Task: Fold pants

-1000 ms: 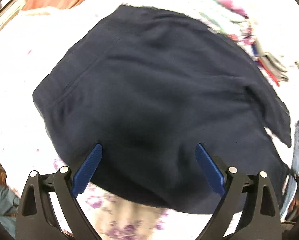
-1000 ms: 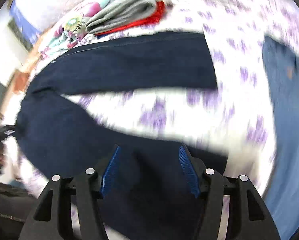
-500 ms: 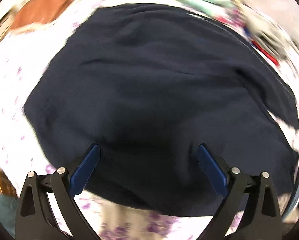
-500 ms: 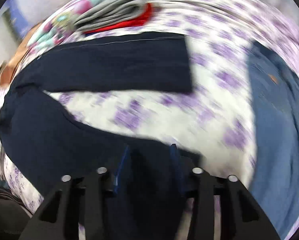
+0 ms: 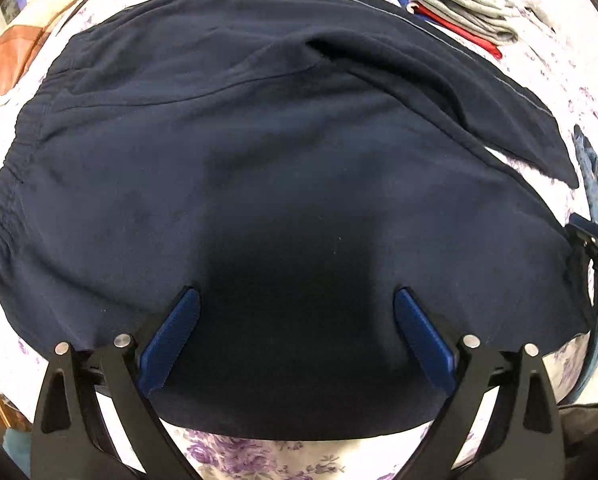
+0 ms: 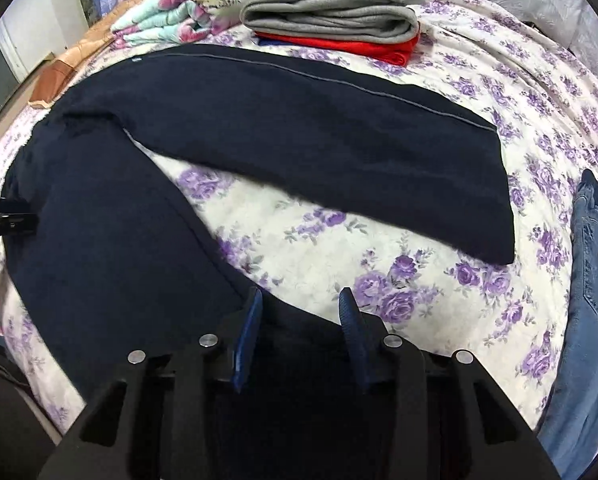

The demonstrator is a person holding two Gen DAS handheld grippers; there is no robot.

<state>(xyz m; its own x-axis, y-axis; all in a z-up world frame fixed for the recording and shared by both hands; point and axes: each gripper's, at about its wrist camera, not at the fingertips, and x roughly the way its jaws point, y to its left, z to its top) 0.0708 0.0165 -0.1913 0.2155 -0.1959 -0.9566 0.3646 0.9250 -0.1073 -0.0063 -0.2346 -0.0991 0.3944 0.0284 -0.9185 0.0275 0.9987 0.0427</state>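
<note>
Since a second ago the right hand-held gripper [image 6: 299,312] has narrowed its blue pads from wide apart to a closer gap, and the left camera has slid along the fabric, bringing the elastic waistband into sight. Dark navy fleece pants [image 6: 147,216] lie spread on the bed, on a white bedsheet with purple flowers [image 6: 339,240]; legs splayed in a V, the far leg [image 6: 339,132] flat and diagonal, the near leg running under the right hand-held gripper. Its pads sit partly apart at the near leg's hem; dark cloth lies between them, but whether they pinch it I cannot tell. Left hand-held gripper [image 5: 297,332]: pads wide apart over the seat of the pants, clamping nothing. Beyond the far leg, a folded grey garment [image 6: 331,16] atop a red one [image 6: 339,46]. Beside them, a floral blanket [image 6: 203,4]. Blue denim jeans [image 6: 587,280] lie at the right edge.
</note>
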